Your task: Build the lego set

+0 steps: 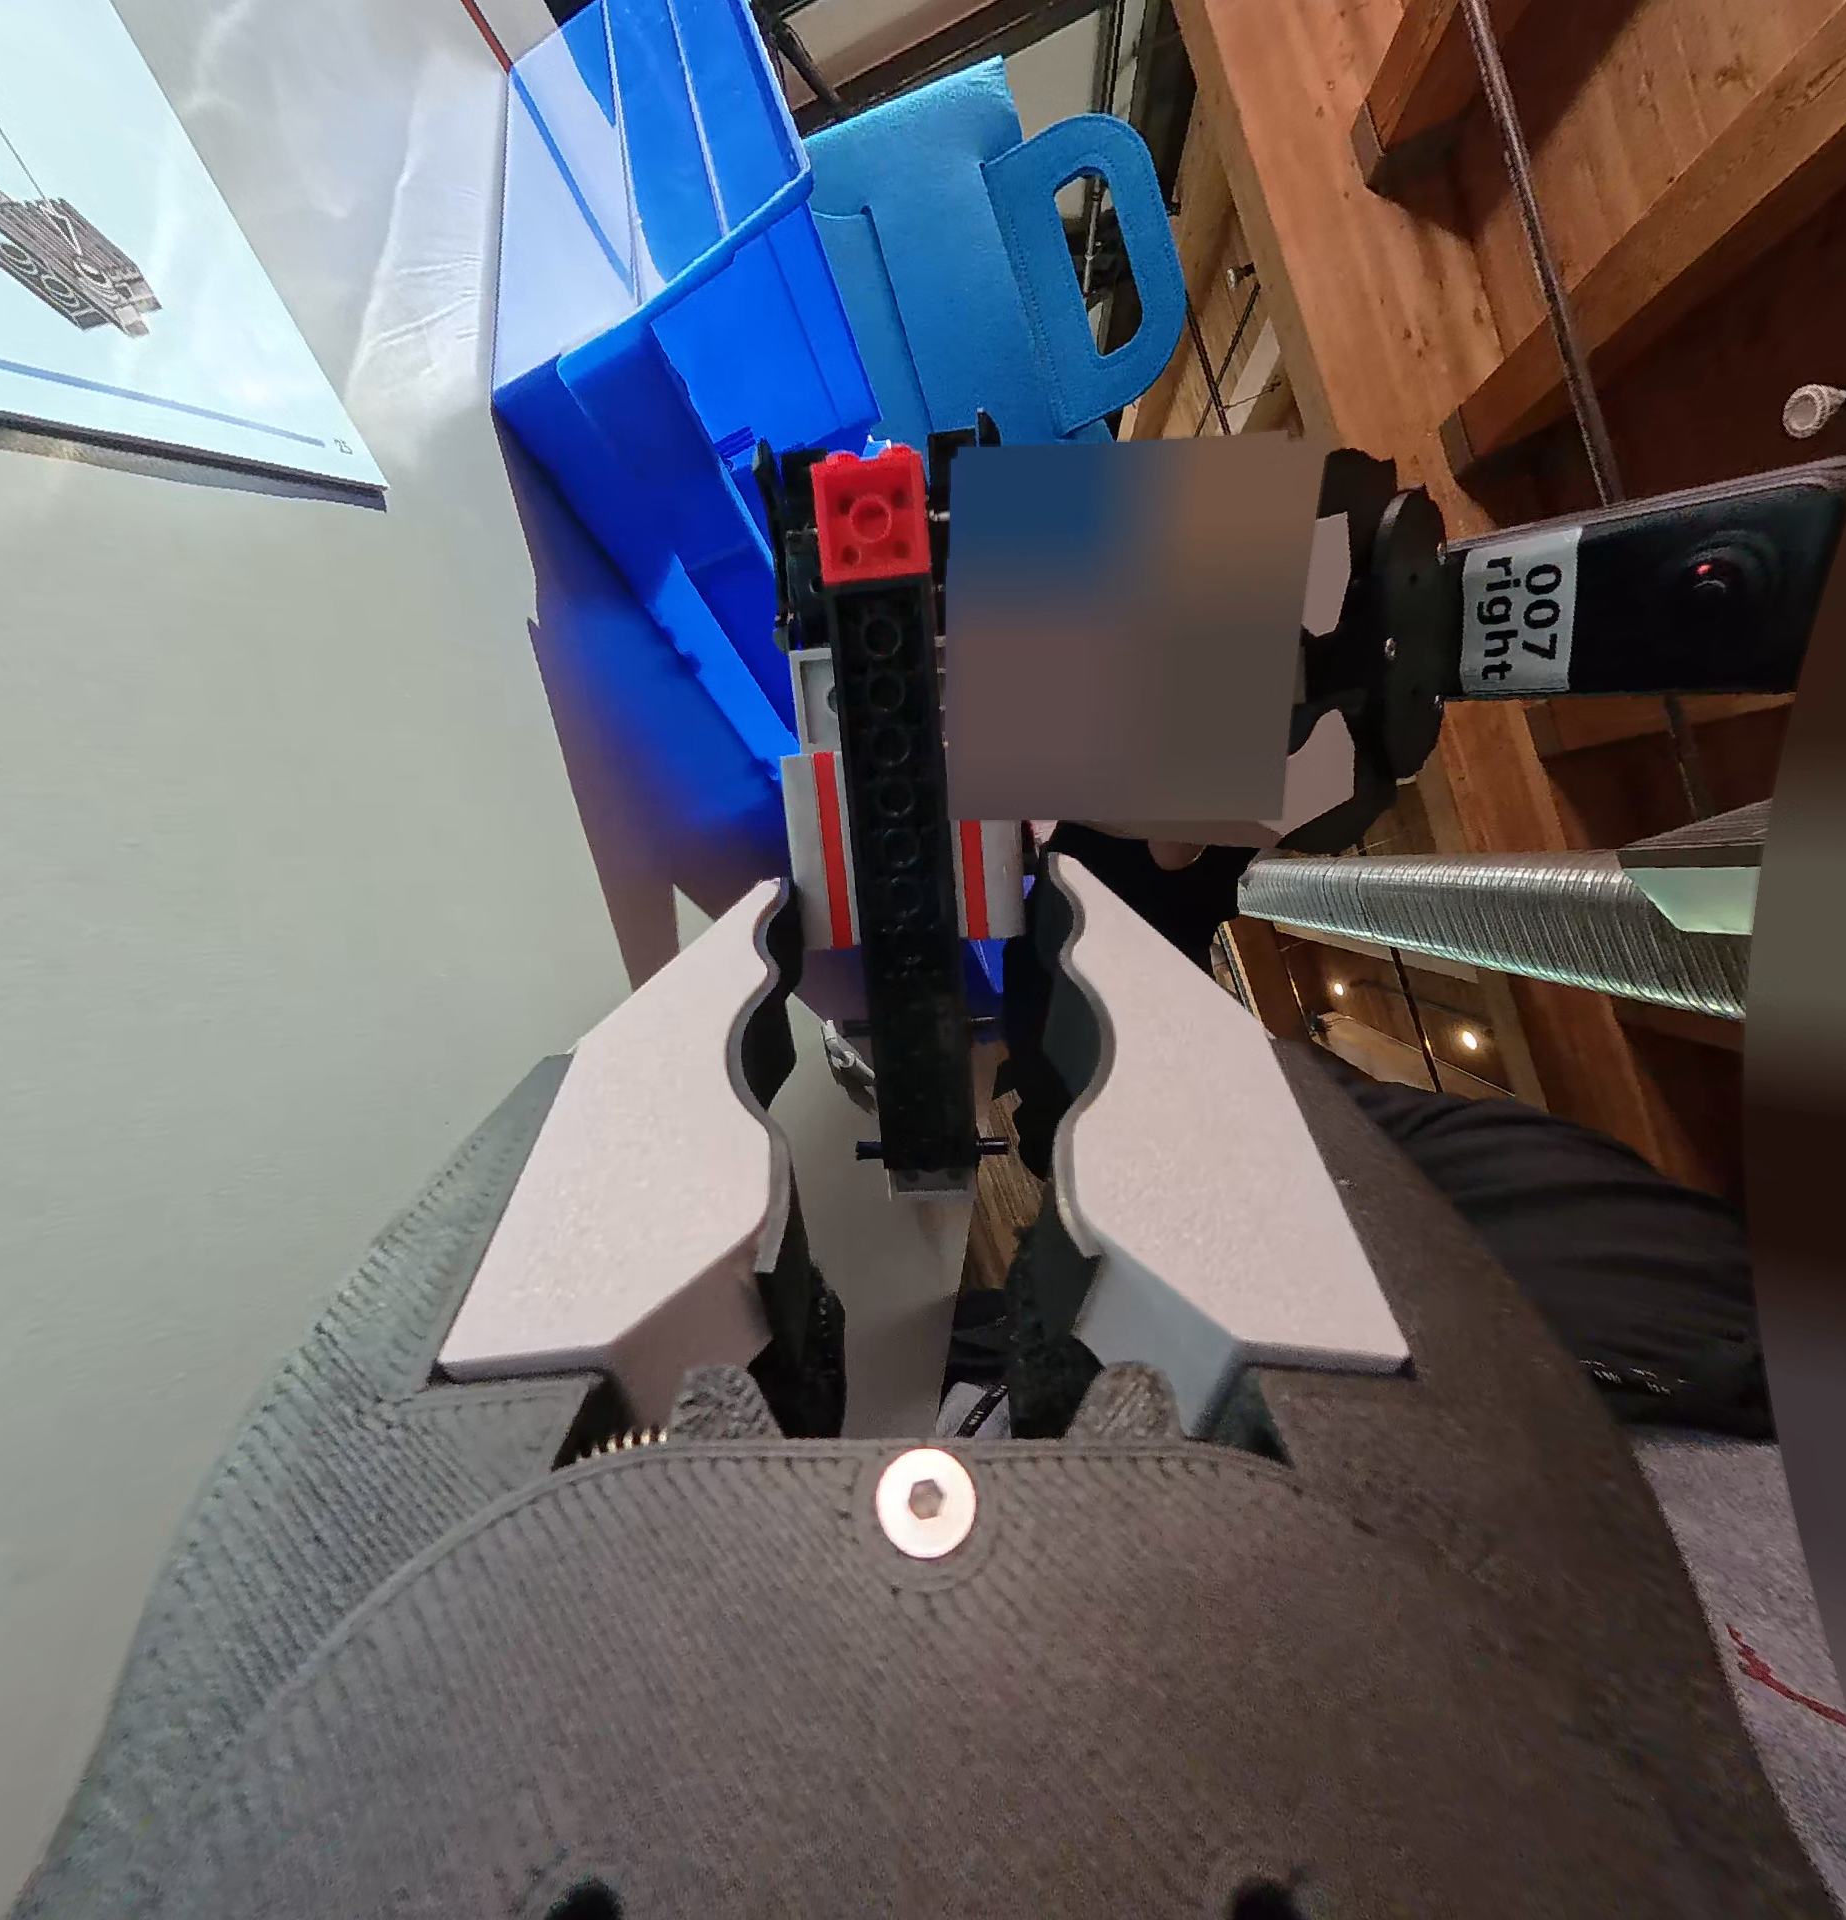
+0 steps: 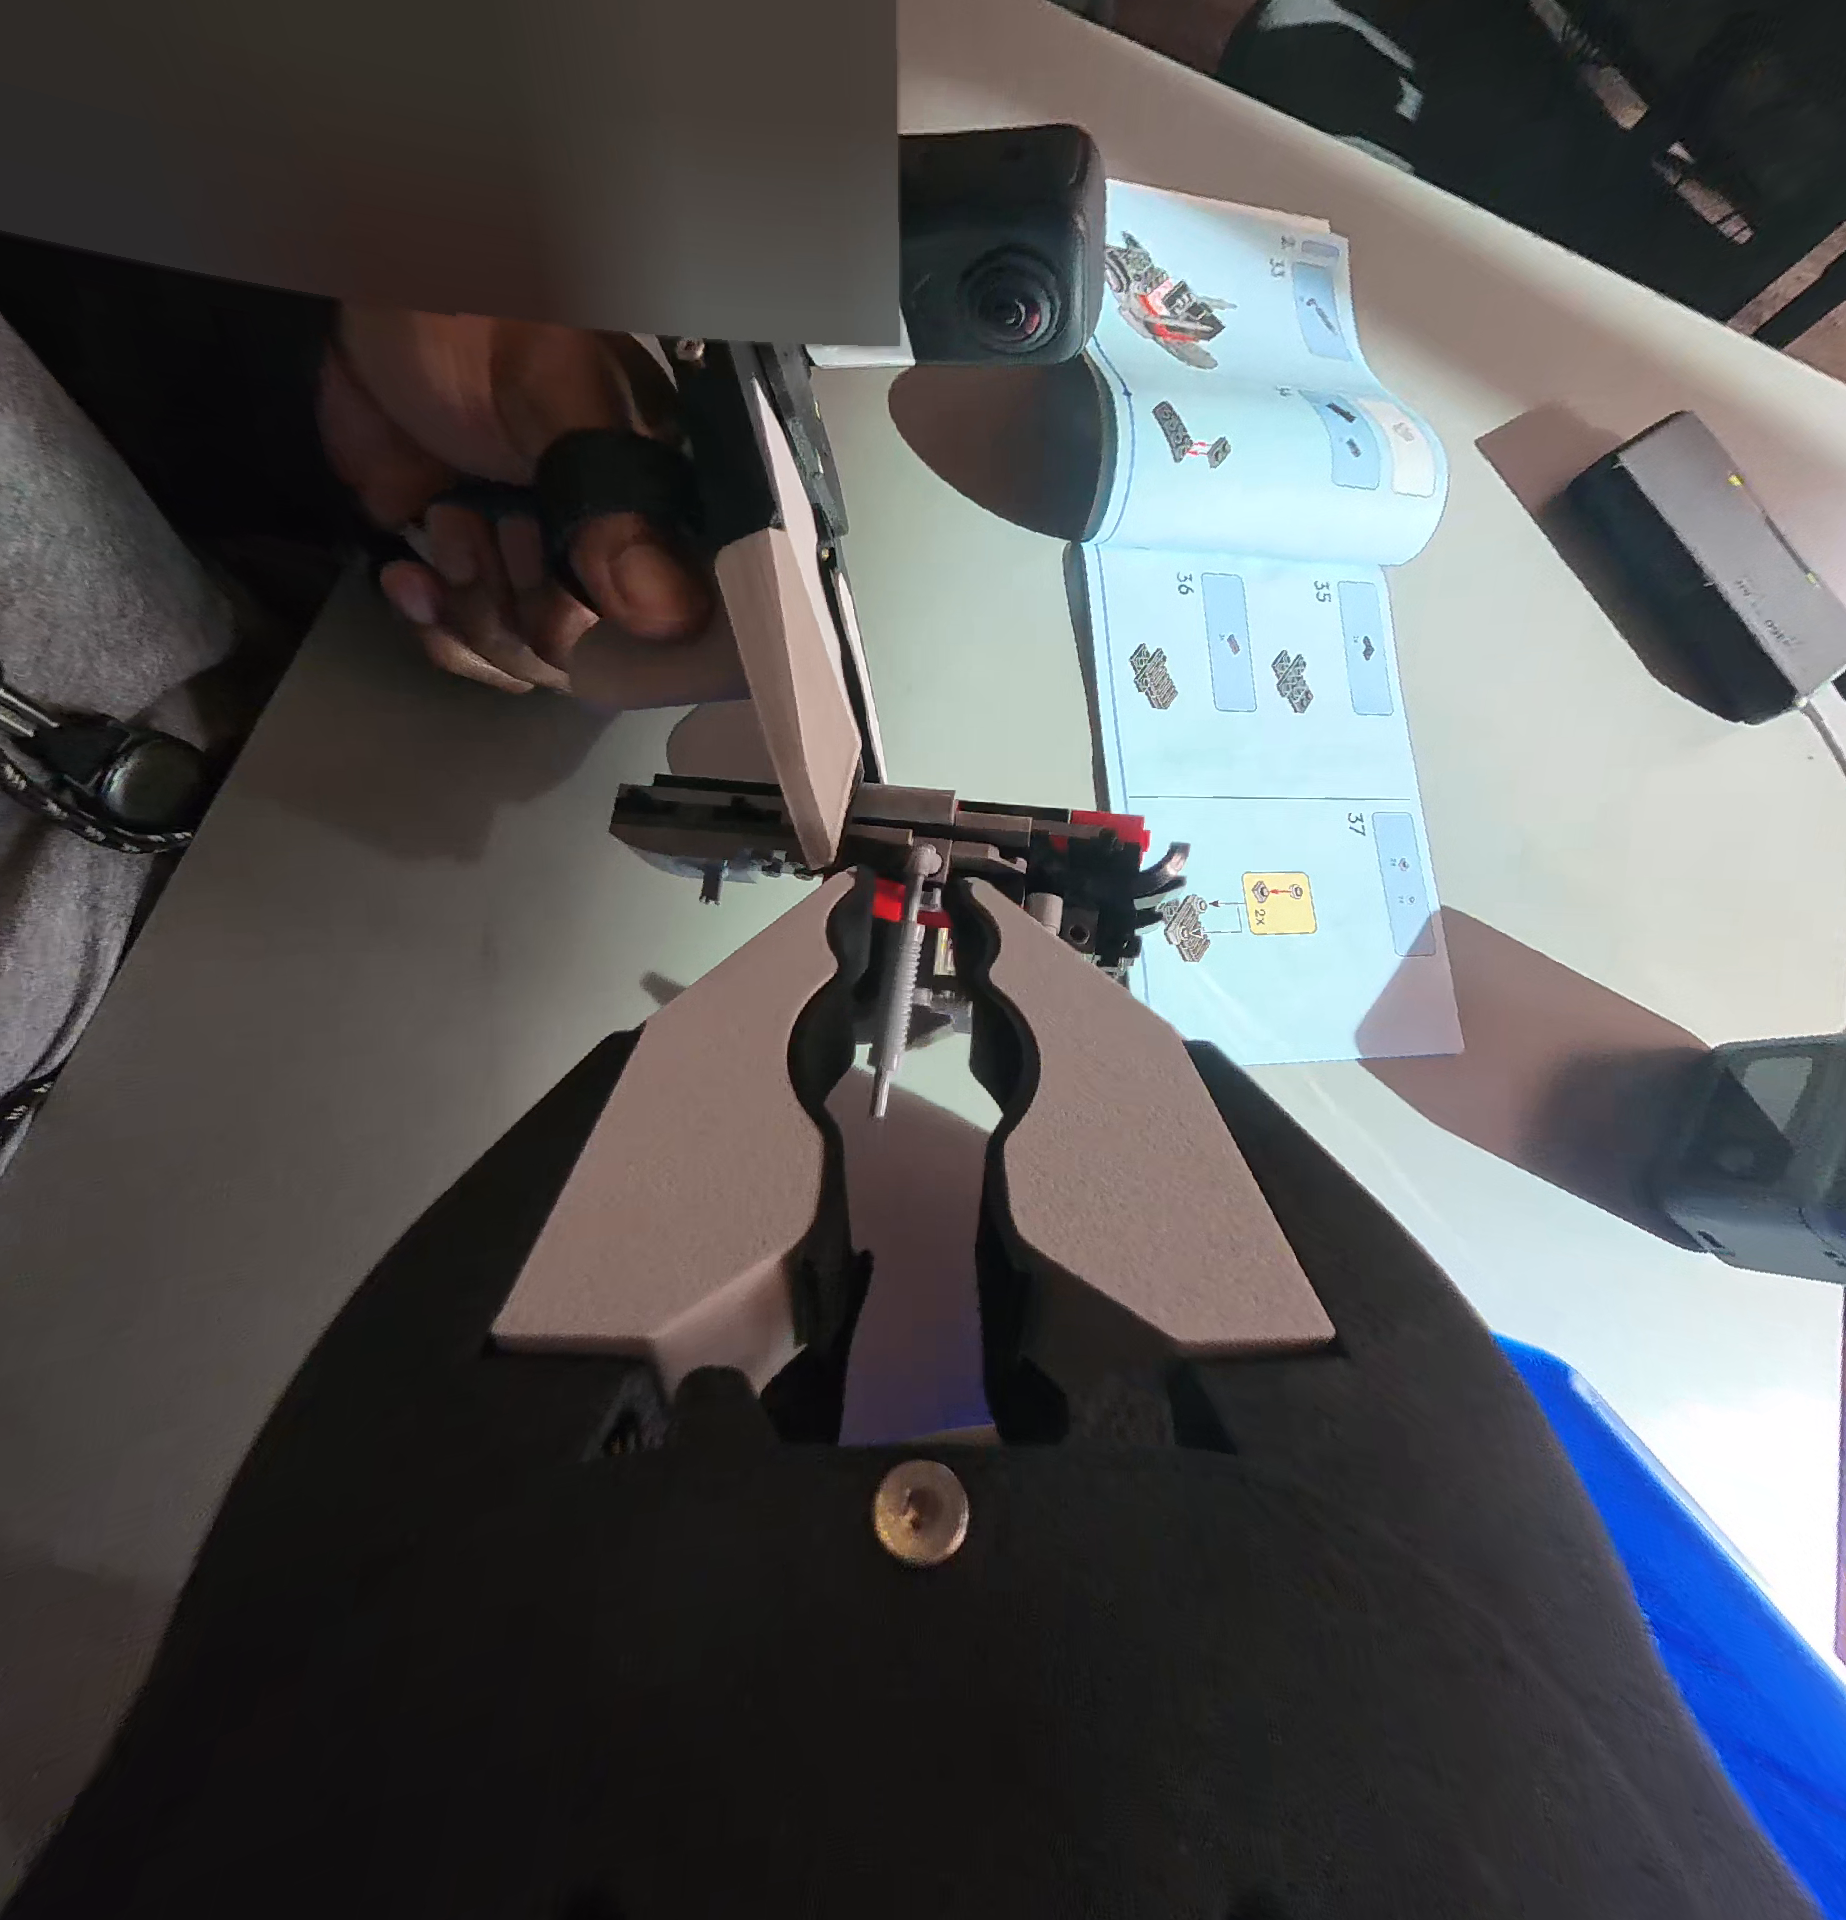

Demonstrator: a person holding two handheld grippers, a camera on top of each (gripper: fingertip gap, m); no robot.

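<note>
A pale grey table [image 2: 399,935] filled the scene, catching hard light that threw sharp dark shadows across it. Behind it rose warm wooden beams [image 1: 1418,260] and panelling, with a ribbed silver duct [image 1: 1470,925] running across. Small round lamps [image 1: 1467,1037] glowed in the dim space beyond.

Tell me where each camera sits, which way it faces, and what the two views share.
Left wrist view: sits behind the left tongs, looking along them at the lego model they grip, blue bins behind; right tongs' handle at right.
Right wrist view: sits behind the right tongs, looking down at the table and instruction booklet; a hand shows.
Shared: the lego model, booklet, bins.
</note>
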